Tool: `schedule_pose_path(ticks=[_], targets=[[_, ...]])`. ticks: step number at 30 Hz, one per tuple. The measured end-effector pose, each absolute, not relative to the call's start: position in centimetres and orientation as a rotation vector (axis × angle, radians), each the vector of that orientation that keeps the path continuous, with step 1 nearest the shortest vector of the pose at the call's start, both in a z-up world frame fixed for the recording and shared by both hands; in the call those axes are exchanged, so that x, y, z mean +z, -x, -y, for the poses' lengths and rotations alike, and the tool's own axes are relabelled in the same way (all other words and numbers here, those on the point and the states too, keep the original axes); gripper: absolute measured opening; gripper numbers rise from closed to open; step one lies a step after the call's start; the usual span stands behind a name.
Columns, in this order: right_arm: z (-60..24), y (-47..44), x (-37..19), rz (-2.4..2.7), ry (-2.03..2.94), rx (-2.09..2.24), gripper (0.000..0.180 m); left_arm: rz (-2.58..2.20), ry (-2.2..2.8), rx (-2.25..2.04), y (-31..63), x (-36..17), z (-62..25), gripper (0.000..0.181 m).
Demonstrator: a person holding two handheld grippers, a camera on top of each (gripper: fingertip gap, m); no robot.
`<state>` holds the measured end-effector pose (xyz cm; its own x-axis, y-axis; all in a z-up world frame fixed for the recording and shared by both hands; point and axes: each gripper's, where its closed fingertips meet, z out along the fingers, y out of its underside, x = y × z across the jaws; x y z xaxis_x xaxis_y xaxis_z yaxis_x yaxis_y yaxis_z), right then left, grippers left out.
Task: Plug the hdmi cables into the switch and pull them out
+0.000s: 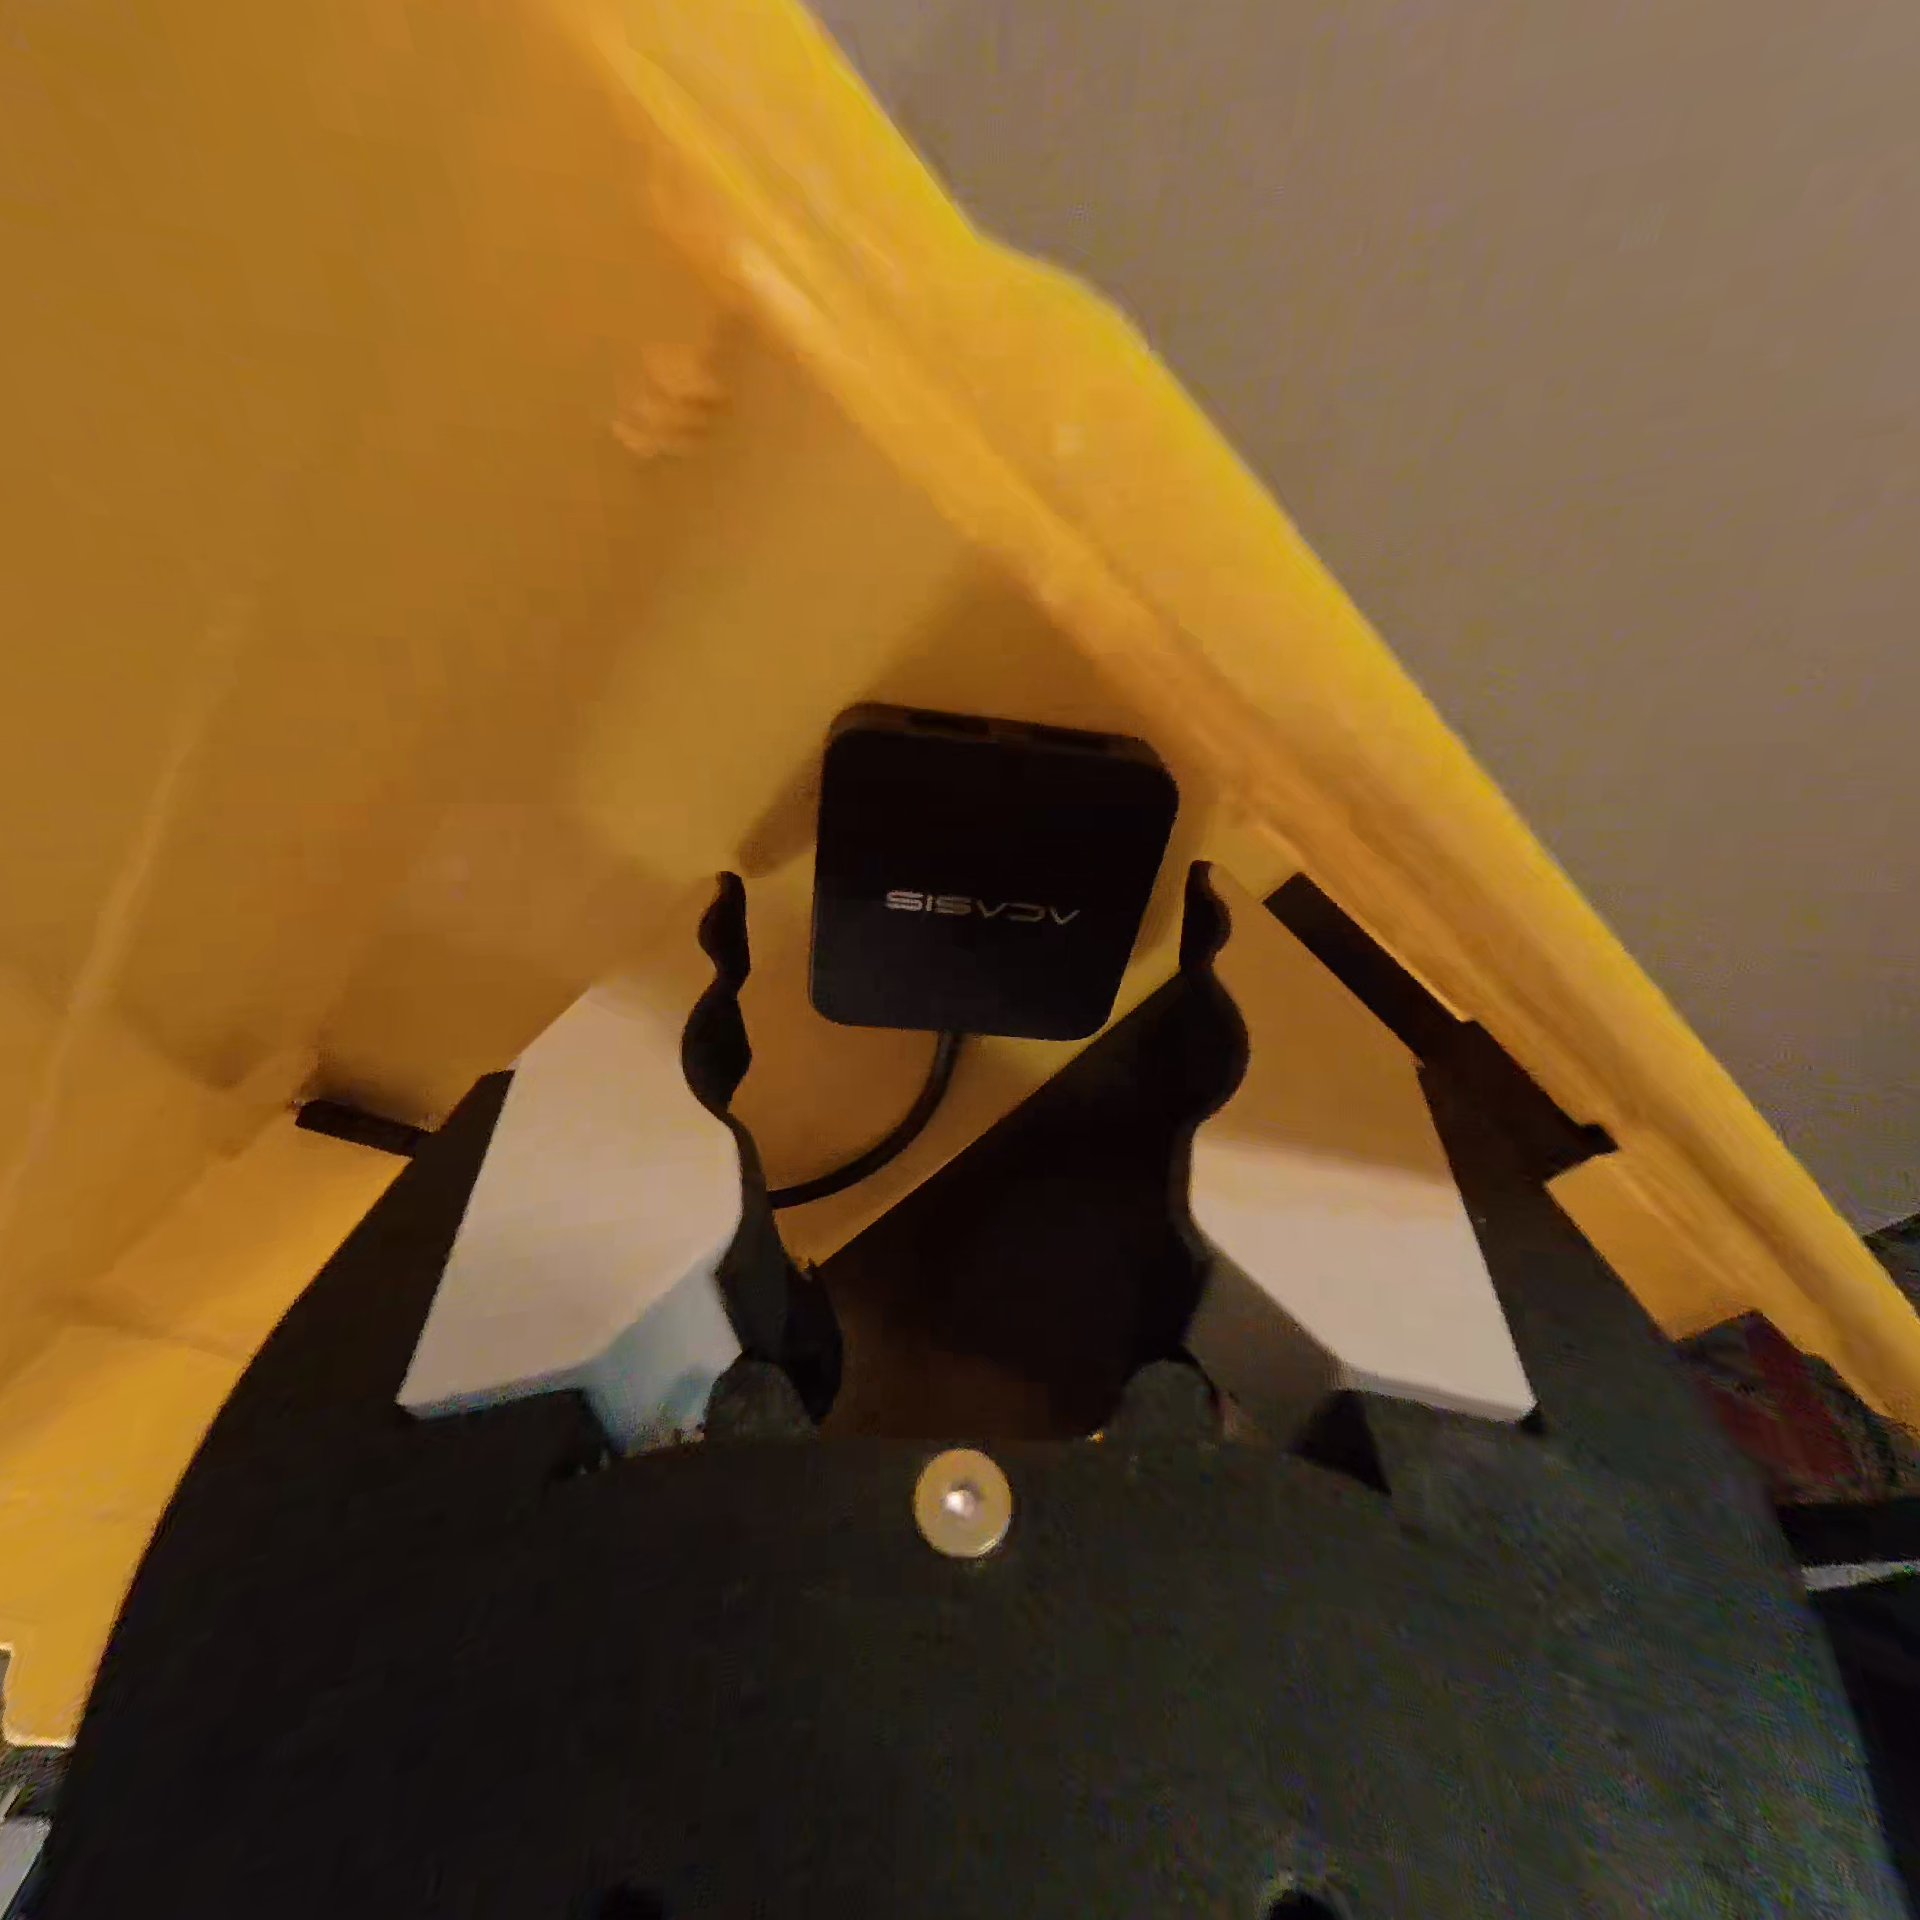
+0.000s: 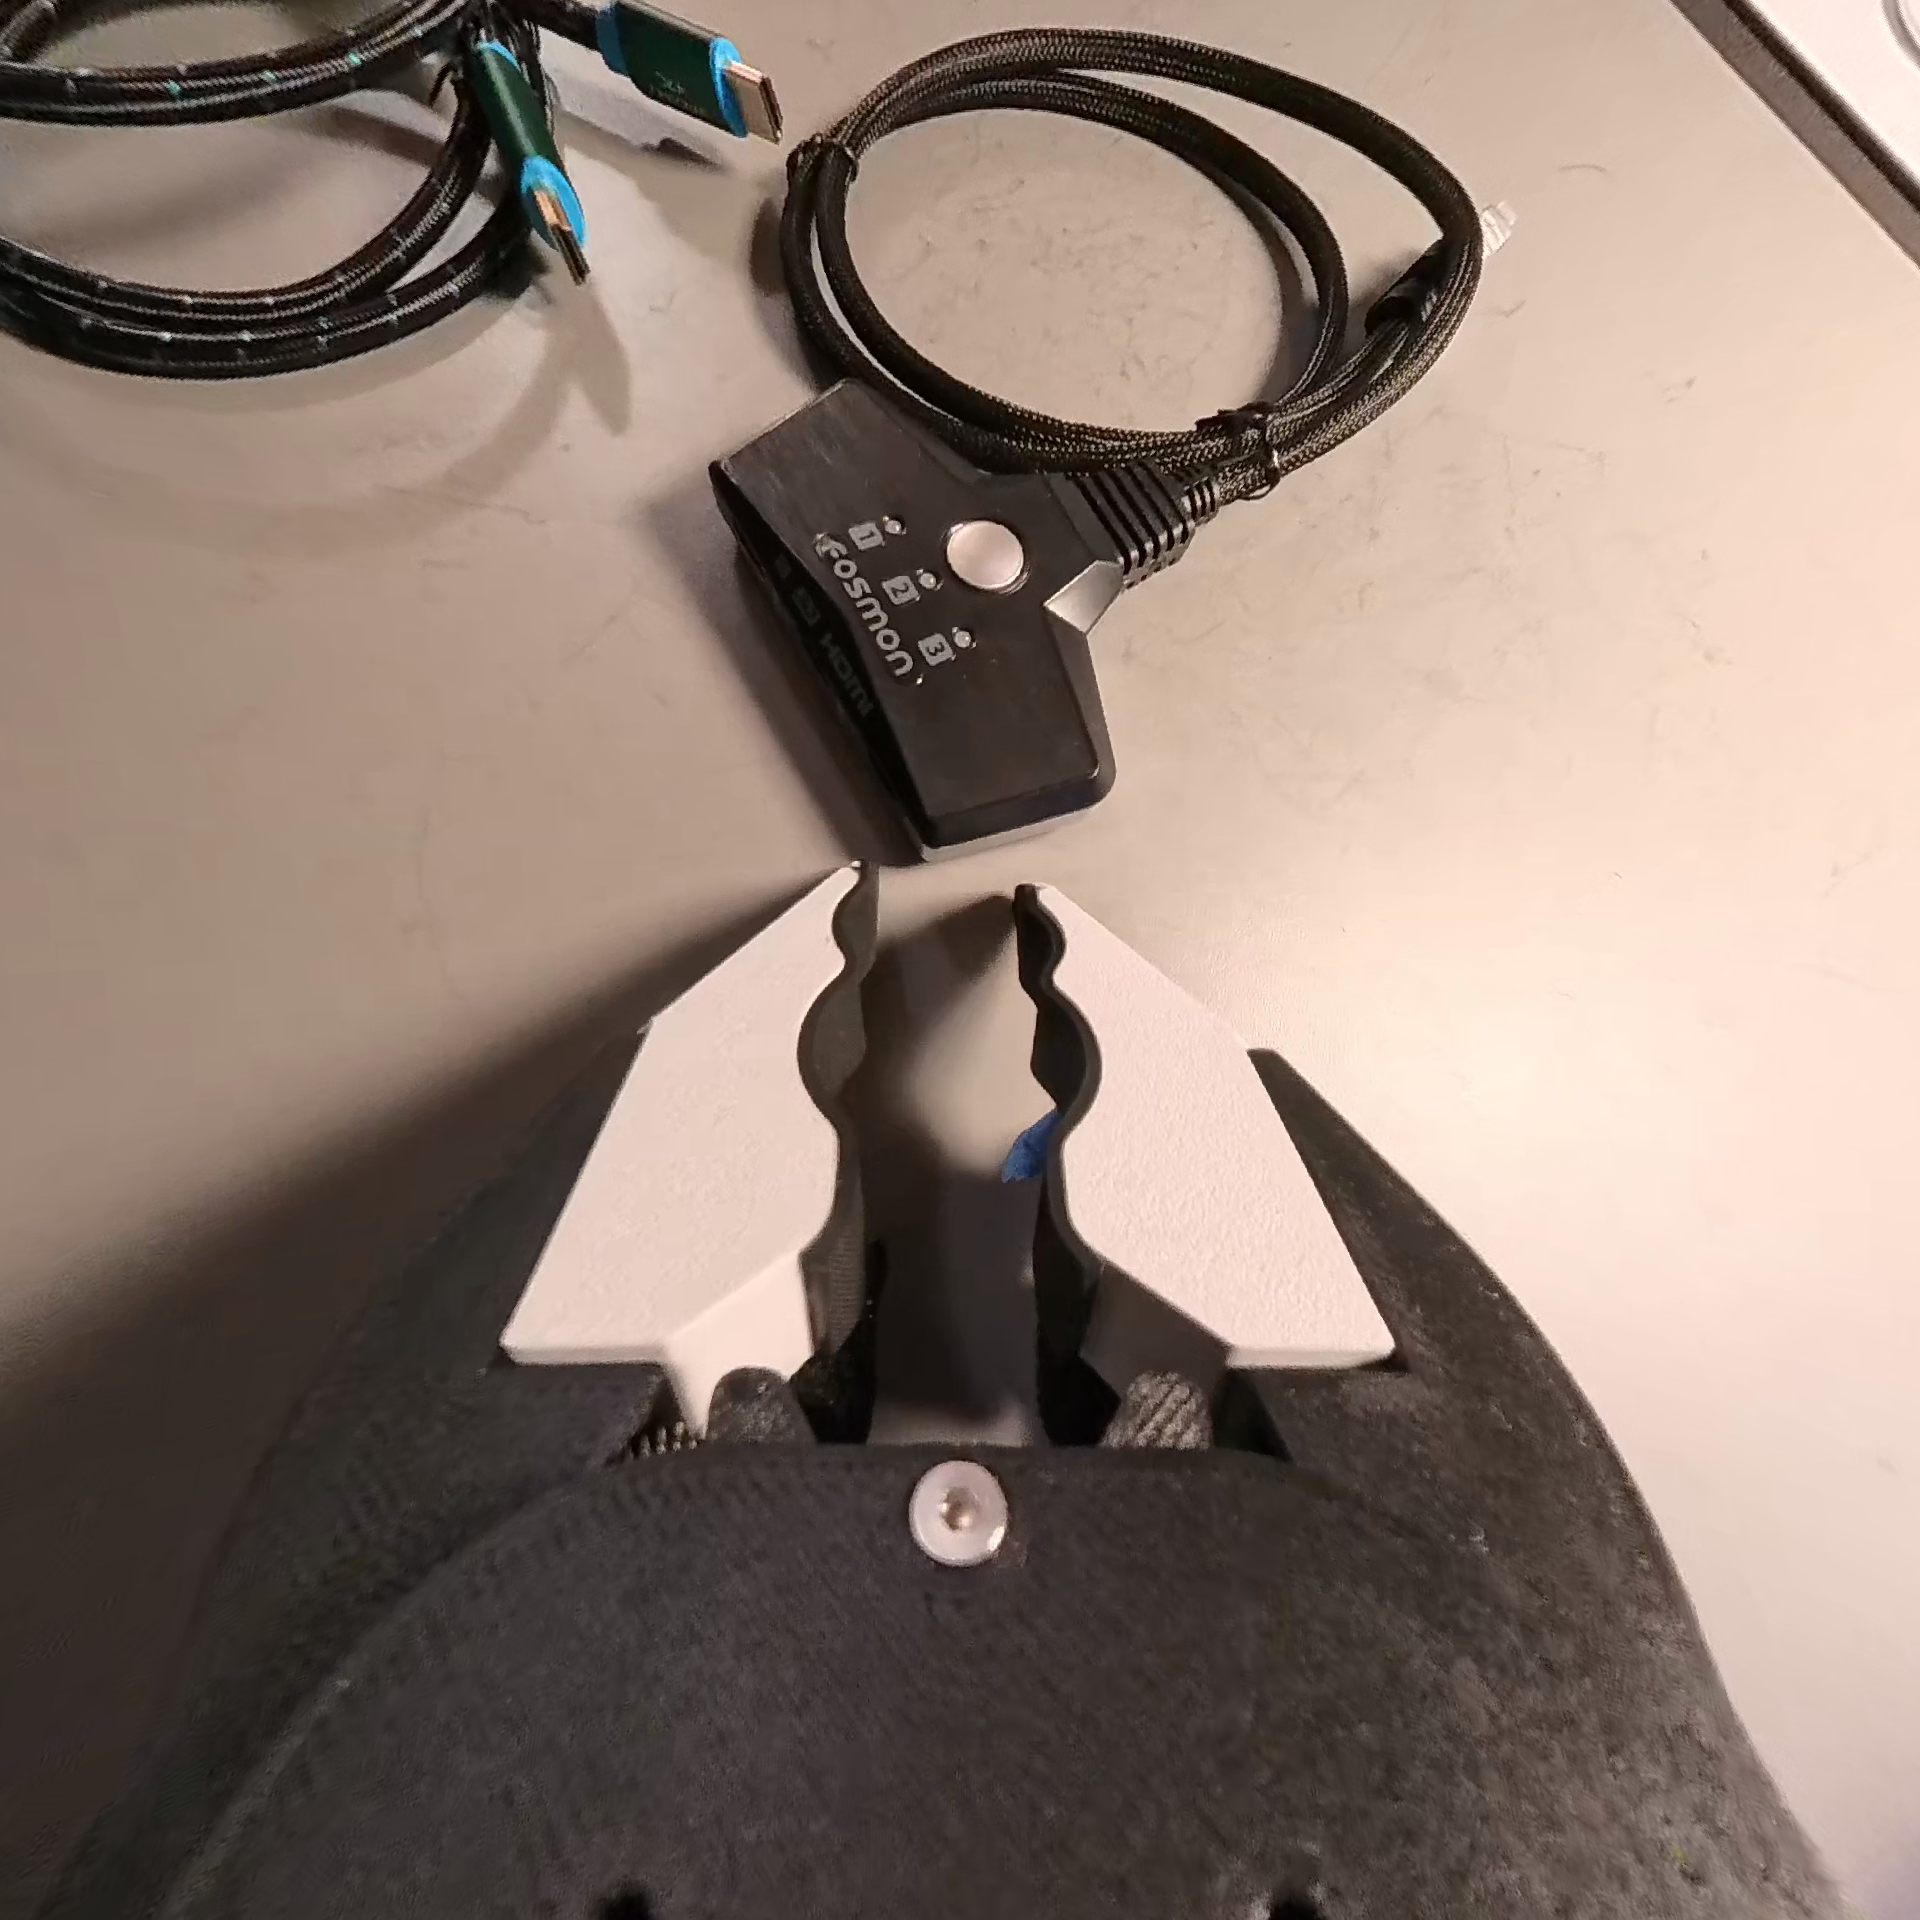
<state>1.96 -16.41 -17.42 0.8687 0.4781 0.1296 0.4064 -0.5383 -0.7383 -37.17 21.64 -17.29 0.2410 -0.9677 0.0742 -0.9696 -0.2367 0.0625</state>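
In the right wrist view a black HDMI switch with a round silver button and three numbered lights lies on the grey table. Its braided black lead is coiled behind it. Two HDMI plugs with blue and green shells lie at the top left on their braided cables. My right gripper is open by a narrow gap and empty, just short of the switch's near end. In the left wrist view my left gripper is open, with a small black square box between its tips, inside a yellow bin.
The black box has two ports on its far edge and a thin black lead curling toward me. The yellow bin's rim runs diagonally at the right, with grey surface beyond. A pale object with a dark edge sits at the table's far right. Some 55 centimeters of space lies between my two pairs of fingers. My right gripper's tips are some 4 centimeters from the black HDMI switch.
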Motion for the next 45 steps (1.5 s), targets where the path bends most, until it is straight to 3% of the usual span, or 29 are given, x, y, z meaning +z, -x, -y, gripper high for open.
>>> schedule_pose_path(ticks=[5, 10, 15, 19, 26, 29, 33, 38, 45], targets=[[16.4, -2.1, -17.4, 0.625, 2.209, 0.102, 0.029, 1.858, -2.357, -0.16, 37.7, -17.9, -22.0, 0.086], [16.4, -2.1, -17.4, 0.626, 2.207, 0.096, 0.029, 1.827, -2.411, -0.127, 37.7, -17.6, -21.6, 0.068], [16.5, -2.0, -17.3, 0.64, 2.198, 0.092, 0.029, 1.822, -2.546, -0.097, 38.9, -16.0, -22.4, 0.068], [16.5, -2.1, -17.1, 0.636, 2.181, 0.089, 0.029, 1.851, -2.799, -0.016, 38.4, -10.9, -23.9, 0.068], [16.4, -2.7, -15.3, 0.572, 2.092, 0.119, 0.028, 2.216, -3.108, 0.174, 33.3, 2.8, -21.6, 0.068], [16.4, -3.1, -13.6, 0.522, 2.034, 0.168, 0.028, 2.481, -3.059, 0.468, 28.2, 7.2, -17.3, 0.067], [15.6, -3.0, -9.6, 0.507, 1.89, 0.203, 0.032, 2.682, -2.726, 1.244, 18.8, 8.8, -9.4, 0.067], [12.5, -1.5, -5.2, 0.527, 1.706, 0.196, 0.04, 2.513, -2.128, 2.034, 8.0, 5.1, 0.5, 0.067], [7.6, 0.6, -4.0, 0.557, 1.593, 0.263, 0.075, 2.185, -1.788, 2.365, 1.7, -0.8, 6.8, 0.068]])
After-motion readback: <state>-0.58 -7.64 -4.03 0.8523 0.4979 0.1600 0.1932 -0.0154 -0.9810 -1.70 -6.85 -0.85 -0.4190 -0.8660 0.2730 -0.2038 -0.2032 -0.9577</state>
